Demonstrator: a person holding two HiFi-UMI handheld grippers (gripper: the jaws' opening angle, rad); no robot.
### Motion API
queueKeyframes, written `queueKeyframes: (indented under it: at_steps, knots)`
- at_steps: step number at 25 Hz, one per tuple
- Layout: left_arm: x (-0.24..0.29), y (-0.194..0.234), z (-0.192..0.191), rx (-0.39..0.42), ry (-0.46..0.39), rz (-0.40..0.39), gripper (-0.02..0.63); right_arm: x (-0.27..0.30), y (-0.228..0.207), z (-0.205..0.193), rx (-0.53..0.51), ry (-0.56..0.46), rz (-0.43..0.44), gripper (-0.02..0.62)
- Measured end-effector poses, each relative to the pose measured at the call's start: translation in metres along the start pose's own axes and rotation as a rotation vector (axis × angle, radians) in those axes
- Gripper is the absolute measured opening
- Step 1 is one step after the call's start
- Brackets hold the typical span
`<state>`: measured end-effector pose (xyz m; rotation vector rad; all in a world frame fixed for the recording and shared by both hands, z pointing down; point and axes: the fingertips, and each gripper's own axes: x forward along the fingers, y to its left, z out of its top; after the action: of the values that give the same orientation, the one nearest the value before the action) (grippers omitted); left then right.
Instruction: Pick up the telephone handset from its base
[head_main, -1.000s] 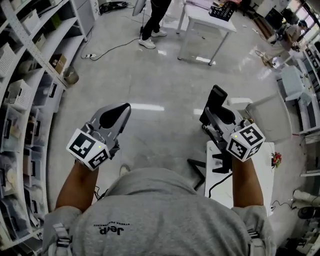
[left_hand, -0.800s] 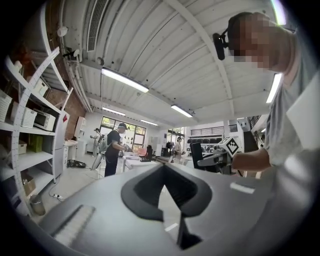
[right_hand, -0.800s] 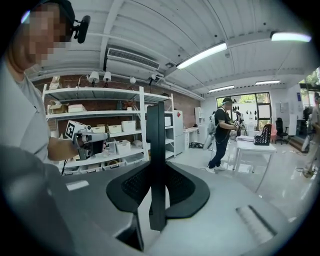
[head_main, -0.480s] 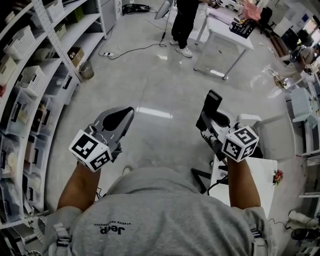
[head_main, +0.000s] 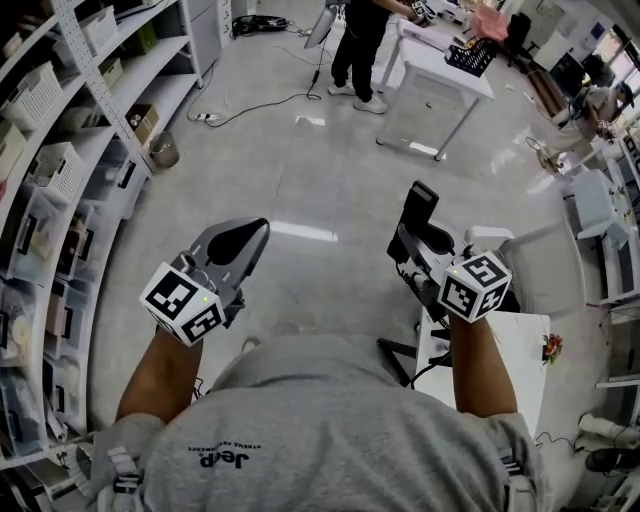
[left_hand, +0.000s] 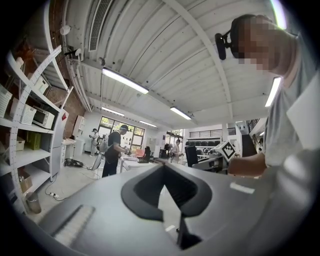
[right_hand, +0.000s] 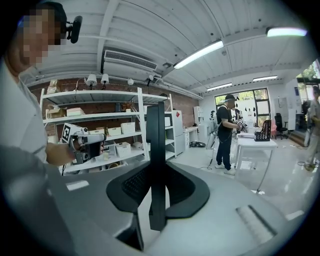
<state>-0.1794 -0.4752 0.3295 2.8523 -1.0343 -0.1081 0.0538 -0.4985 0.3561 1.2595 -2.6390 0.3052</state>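
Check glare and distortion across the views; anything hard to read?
Head view: light streaks glare on the floor, shelves bow at the edge. Left gripper view: fisheye, black corners, ceiling lights blown out. Right gripper view: telephone handset in the right tool is a featureless black silhouette.

The handset (head_main: 422, 203) is black; the marker cube (head_main: 181, 303) is black-and-white patterned.

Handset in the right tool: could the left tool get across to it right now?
Probably yes. Nothing stands between the left tool and the handset, whose top end sticks bare out of the right tool. But the left tool's jaws are together, so they must open first.
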Motion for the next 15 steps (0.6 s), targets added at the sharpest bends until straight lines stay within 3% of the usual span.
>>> queueKeyframes:
  at_steps: [15]
  knots:
    - [-0.0032,0.002,-0.0005,-0.002,0.001,0.007,0.051,0.0006,-0.0016,-0.0016,0.003,-0.005,-0.003,0.077]
